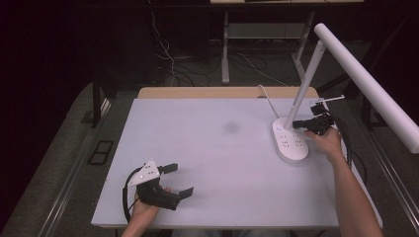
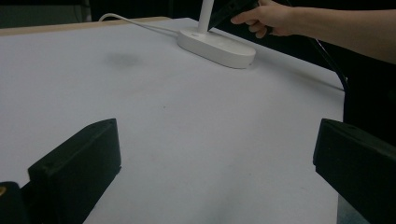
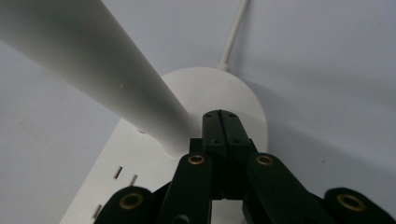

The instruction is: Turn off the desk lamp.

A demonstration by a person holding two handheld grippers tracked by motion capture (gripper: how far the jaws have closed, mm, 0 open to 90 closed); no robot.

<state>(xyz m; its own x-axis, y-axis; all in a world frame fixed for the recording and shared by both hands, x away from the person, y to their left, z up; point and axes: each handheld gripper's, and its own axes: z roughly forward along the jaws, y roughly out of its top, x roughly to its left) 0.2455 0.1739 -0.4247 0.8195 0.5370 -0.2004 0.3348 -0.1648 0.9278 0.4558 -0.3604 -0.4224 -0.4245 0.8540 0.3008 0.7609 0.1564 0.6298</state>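
A white desk lamp (image 1: 291, 140) stands on a pale grey table (image 1: 212, 163); both grippers are black.

Black two-jaw left gripper (image 1: 177, 180) carries a grey three-cornered plate (image 1: 146, 171); right gripper (image 3: 220, 115) shows brass rivets (image 3: 196, 160), black cable (image 1: 346, 139) trailing.

We see a counter (image 1: 207, 163) with a pale grey-white top and a strip of bare wood showing along its far edge. A faint dark smudge (image 1: 230, 127) marks the top a little beyond its middle. On the right side, toward the far edge, we see a white lamp base (image 1: 290, 143), oval, lying flat on the top, with small slots on its upper face. A white cord (image 1: 267, 98) runs from it across the far edge.
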